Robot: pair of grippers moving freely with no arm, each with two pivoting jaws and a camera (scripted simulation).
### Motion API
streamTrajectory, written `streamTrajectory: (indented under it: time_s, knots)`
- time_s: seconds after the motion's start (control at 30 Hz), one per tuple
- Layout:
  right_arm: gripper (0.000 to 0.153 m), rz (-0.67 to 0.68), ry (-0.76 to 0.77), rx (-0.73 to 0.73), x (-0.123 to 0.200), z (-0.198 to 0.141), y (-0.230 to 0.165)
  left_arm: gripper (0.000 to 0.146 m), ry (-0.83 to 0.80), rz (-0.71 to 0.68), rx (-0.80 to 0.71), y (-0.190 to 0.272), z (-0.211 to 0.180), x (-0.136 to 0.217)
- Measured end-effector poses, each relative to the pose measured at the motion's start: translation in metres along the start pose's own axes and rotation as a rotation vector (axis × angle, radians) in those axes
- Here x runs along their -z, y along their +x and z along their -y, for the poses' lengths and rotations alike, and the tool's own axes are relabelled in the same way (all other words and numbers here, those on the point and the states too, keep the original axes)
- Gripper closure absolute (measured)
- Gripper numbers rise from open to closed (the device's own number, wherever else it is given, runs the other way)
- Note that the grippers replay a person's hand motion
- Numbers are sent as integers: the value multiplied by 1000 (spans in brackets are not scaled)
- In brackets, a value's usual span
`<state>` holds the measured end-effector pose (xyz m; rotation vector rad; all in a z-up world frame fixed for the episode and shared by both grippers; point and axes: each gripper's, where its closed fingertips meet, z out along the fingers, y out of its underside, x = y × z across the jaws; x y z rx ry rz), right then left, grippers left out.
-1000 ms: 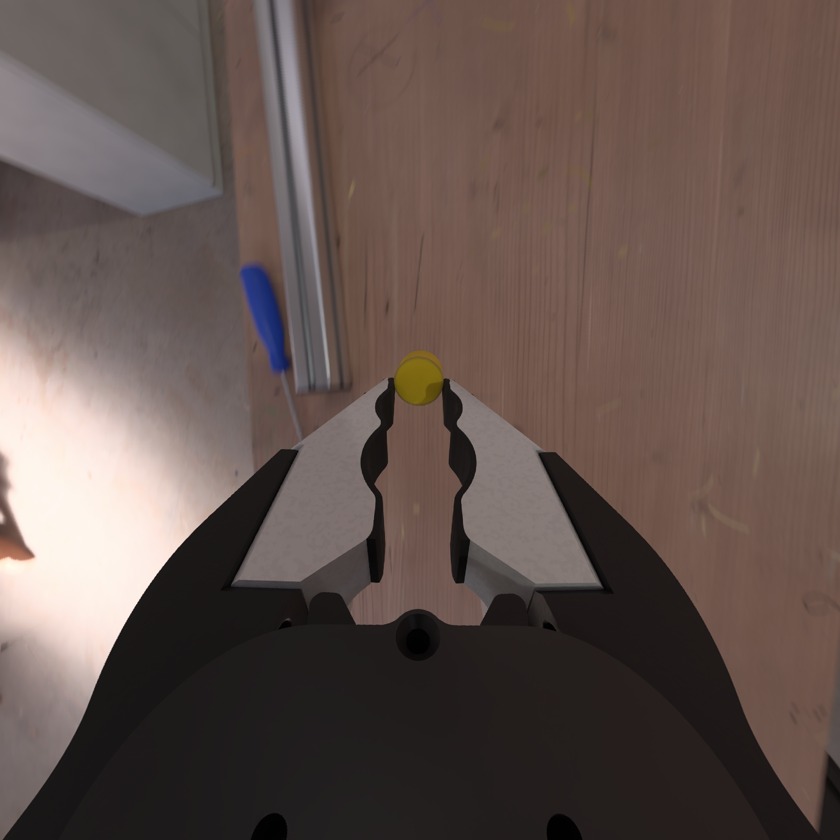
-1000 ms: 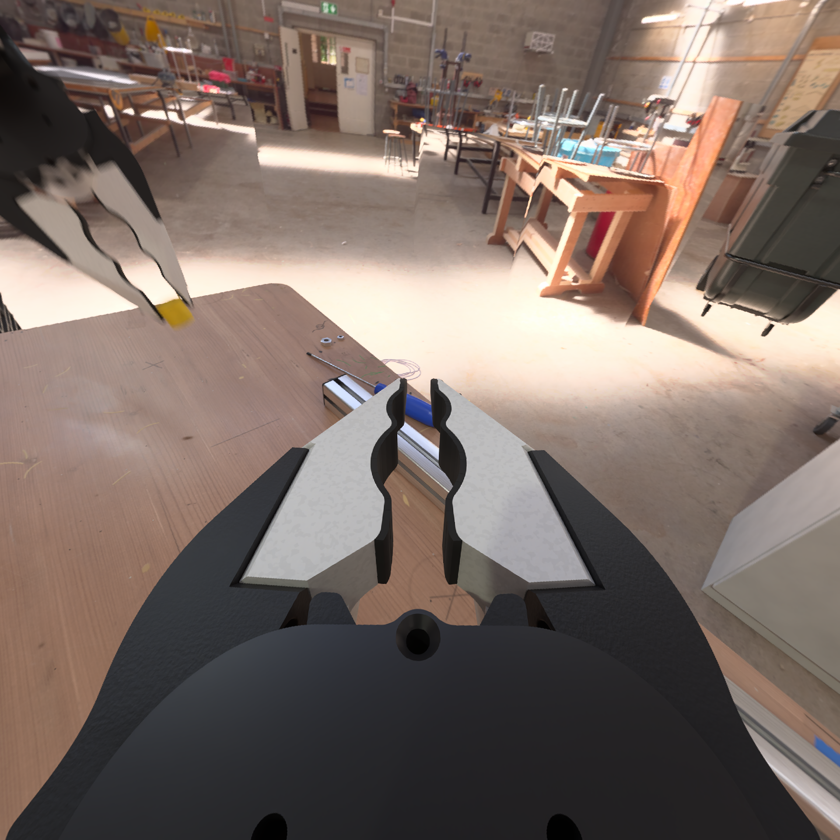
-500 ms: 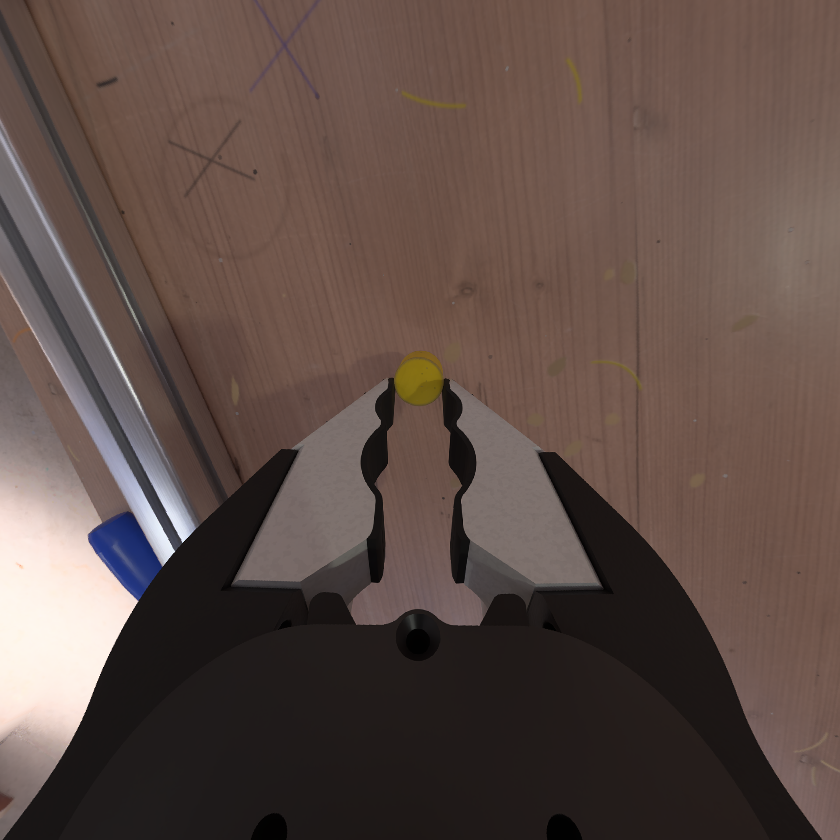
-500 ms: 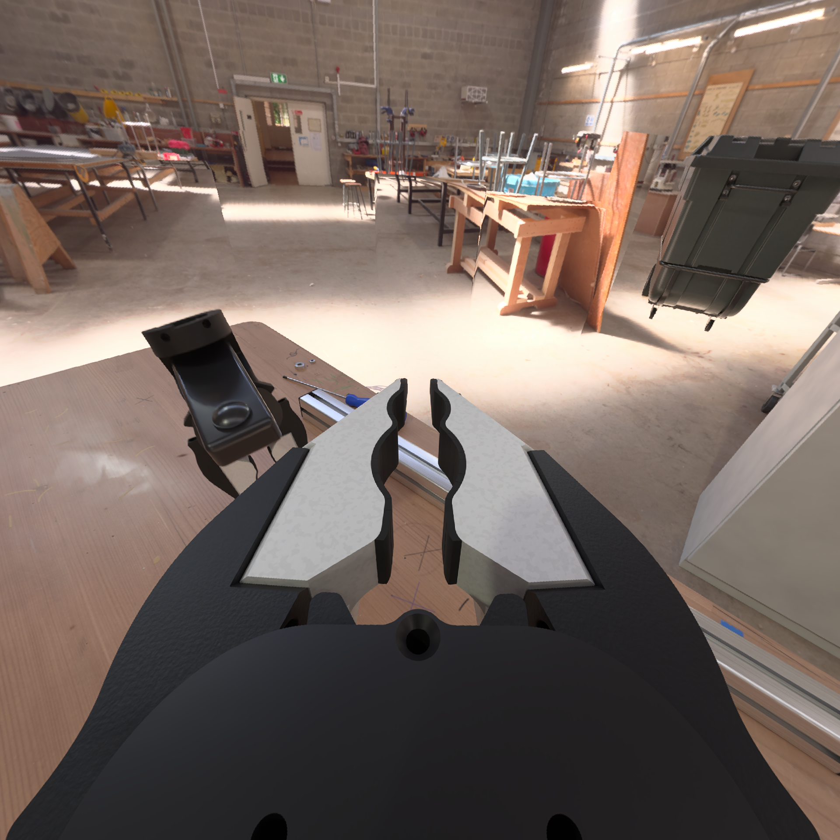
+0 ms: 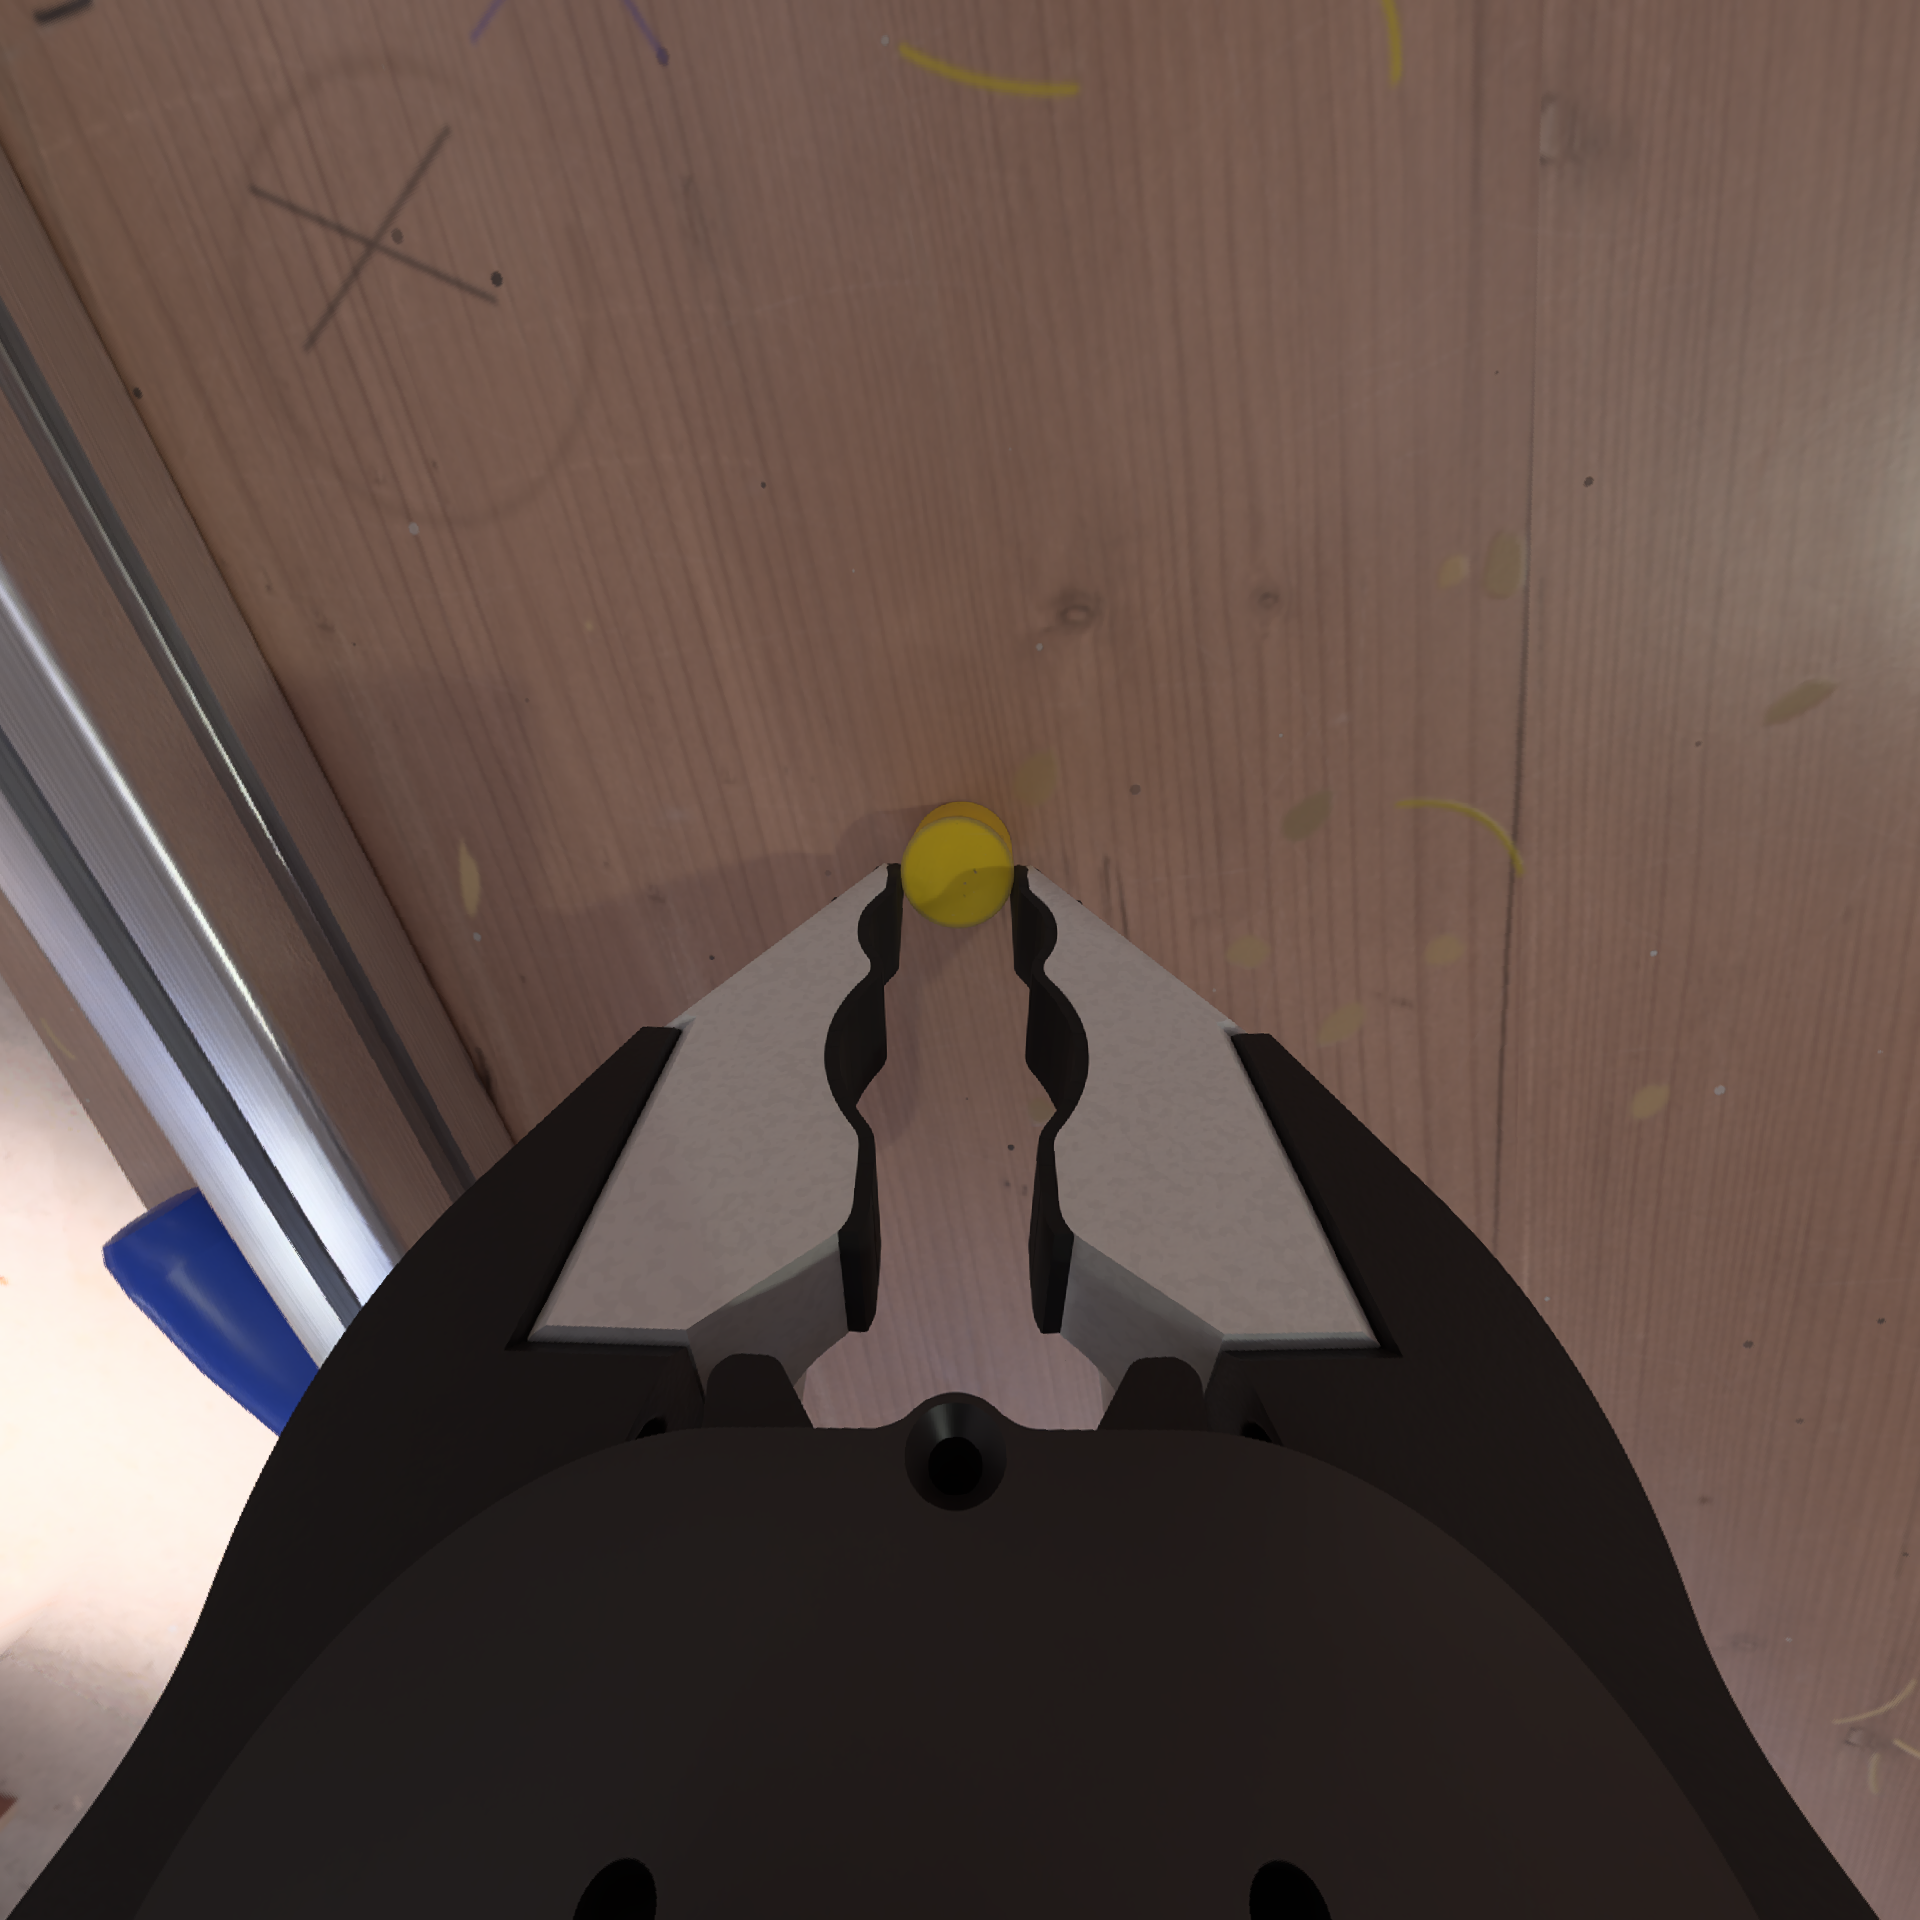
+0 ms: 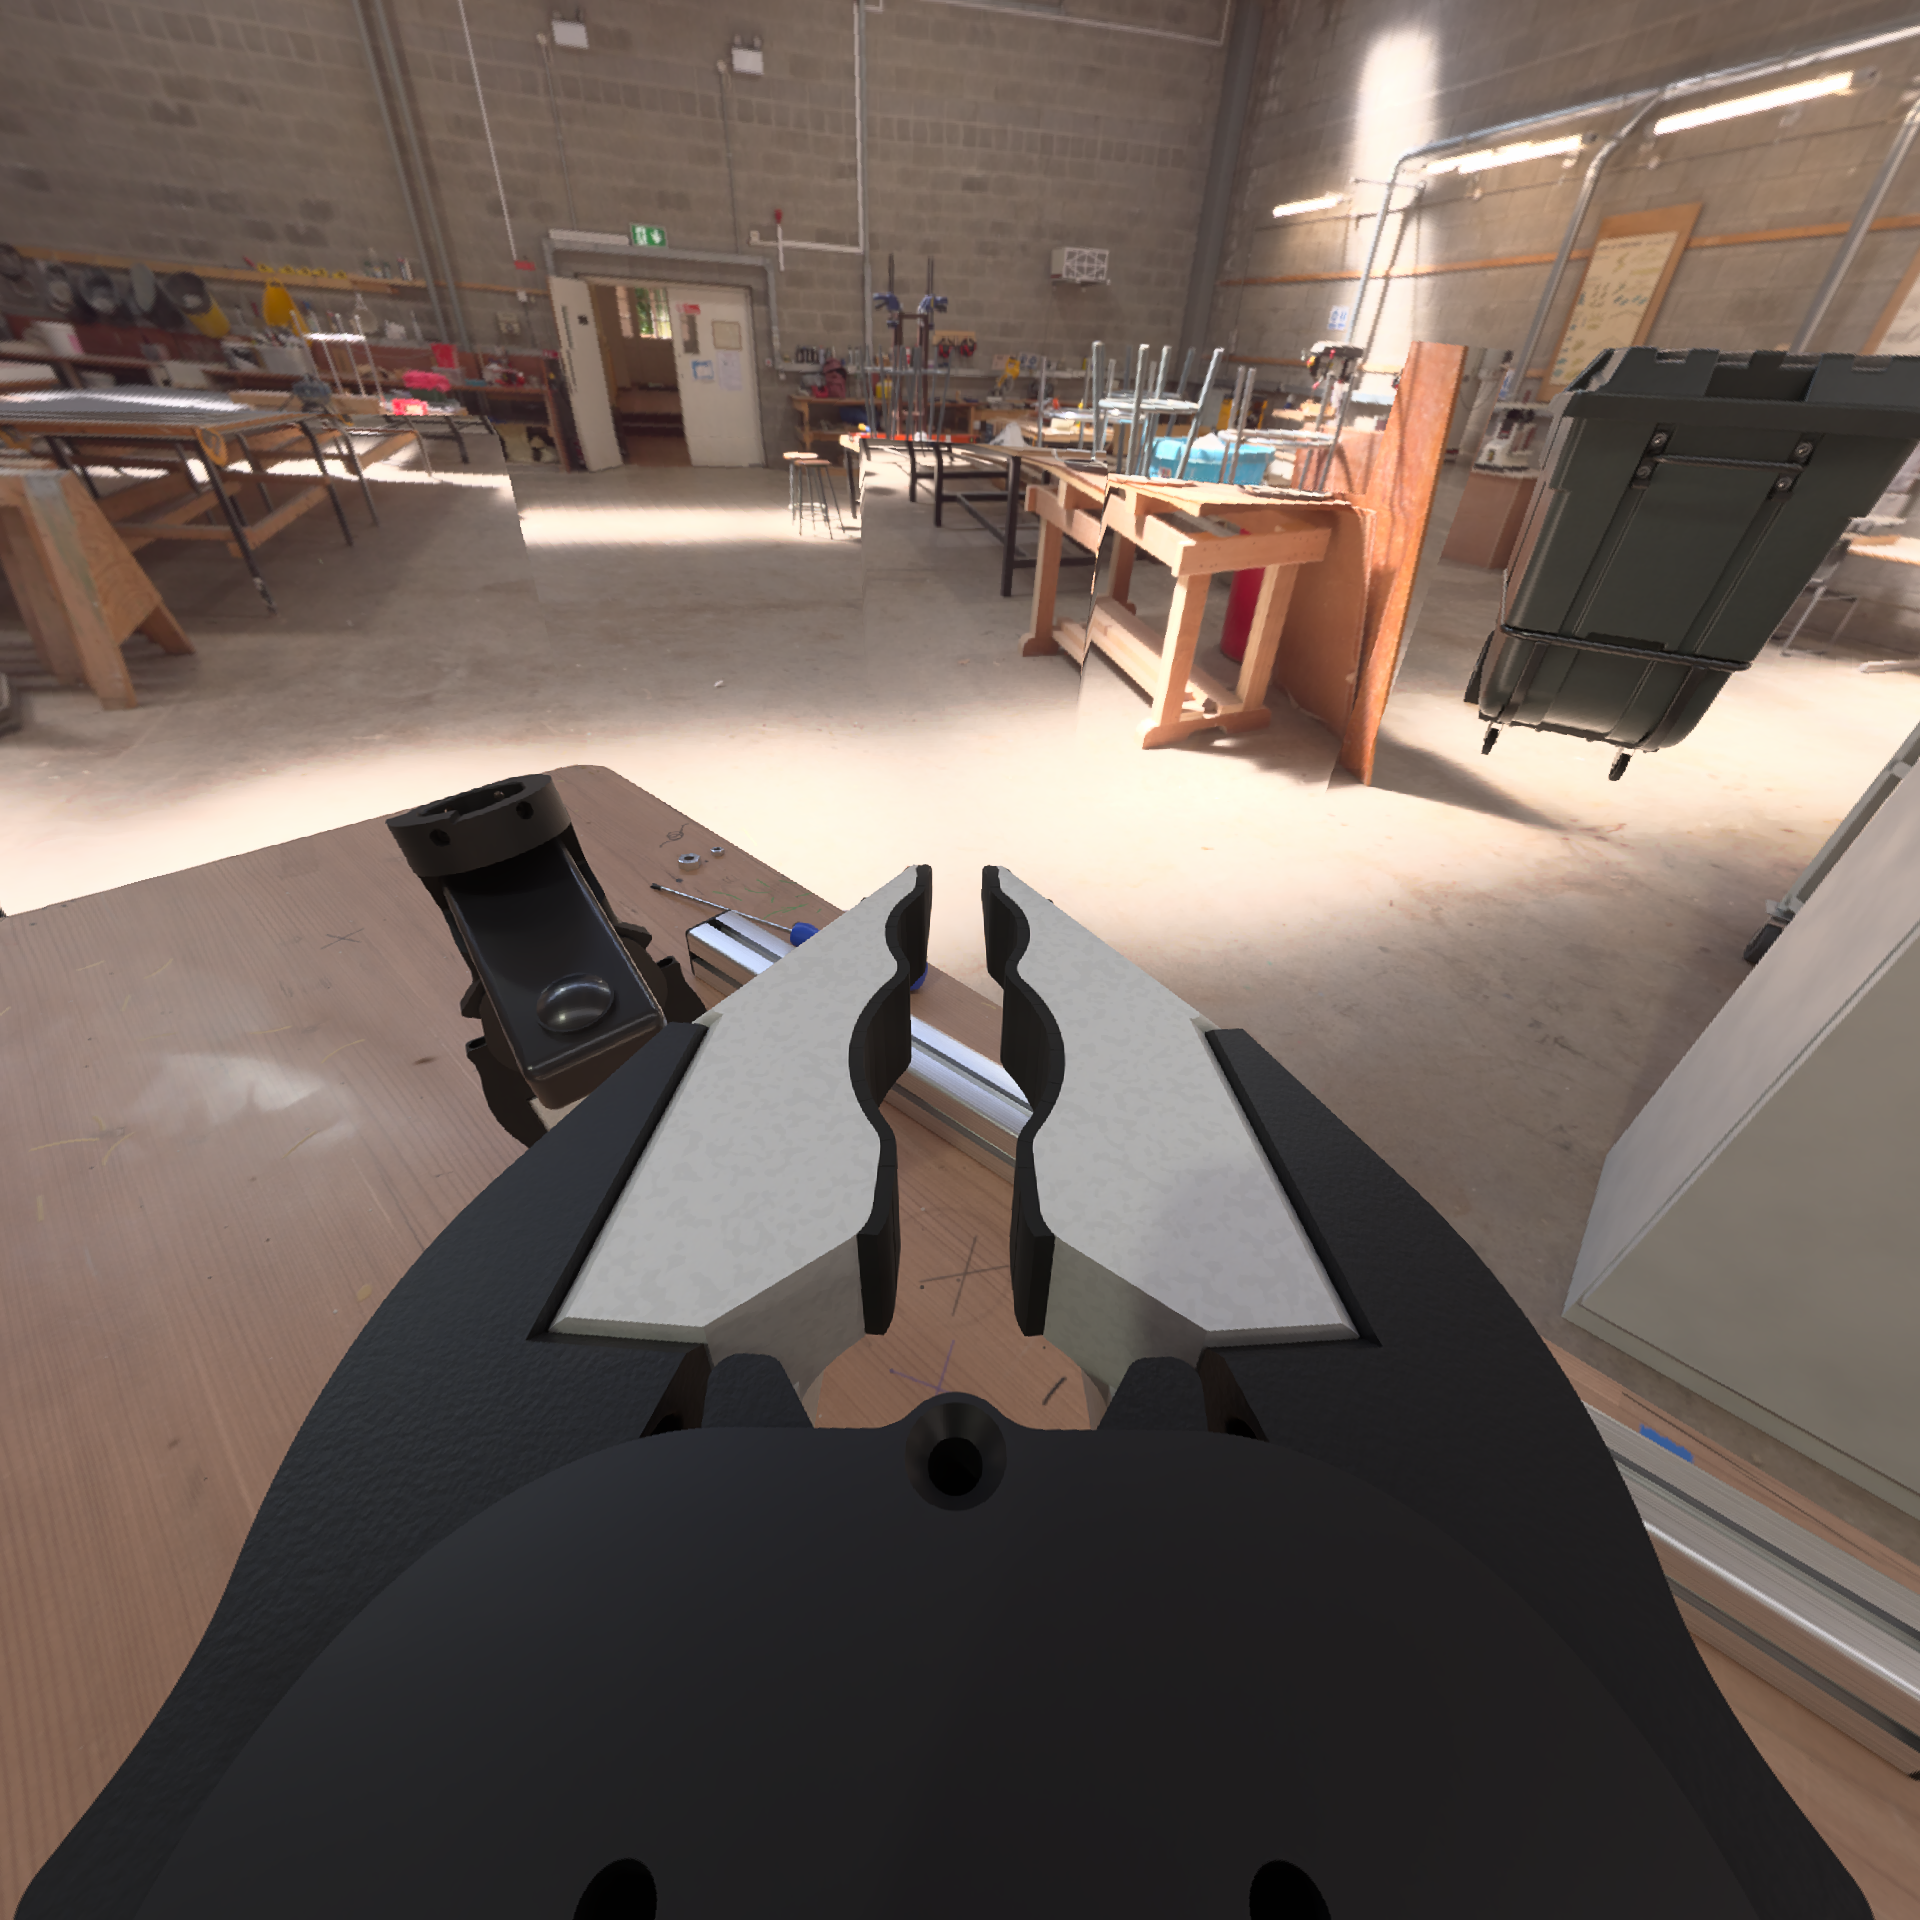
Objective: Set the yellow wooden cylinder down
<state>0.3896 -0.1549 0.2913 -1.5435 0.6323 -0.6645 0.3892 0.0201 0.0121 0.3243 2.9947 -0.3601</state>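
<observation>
The yellow wooden cylinder (image 5: 957,864) is pinched end-on between the tips of my left gripper (image 5: 956,885), which points straight down at the wooden table (image 5: 1351,416). The cylinder's far end is at or just above the wood, with its shadow right beside it; I cannot tell if they touch. In the right wrist view the left gripper's black body (image 6: 540,977) stands low over the table (image 6: 208,1247), and the cylinder is hidden. My right gripper (image 6: 956,883) hovers above the table, empty, with its jaws nearly together.
An aluminium rail (image 5: 156,831) runs along the table edge to the left of the cylinder, also in the right wrist view (image 6: 956,1081). A blue screwdriver handle (image 5: 208,1299) lies beyond it. Small nuts (image 6: 698,857) lie near the far corner. A grey cabinet (image 6: 1766,1195) stands at right.
My left gripper has swung in over the table and come down close to the wood, still holding the cylinder. My right gripper has tilted and shifted slightly.
</observation>
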Motion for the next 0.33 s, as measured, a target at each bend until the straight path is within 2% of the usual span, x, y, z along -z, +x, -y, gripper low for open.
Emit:
streamTrajectory:
  time_s: [0.33]
  knots:
    - [143, -4, 0, 0, 2, 0, 1, 125, 6, -17, 13, 1, -3, 0]
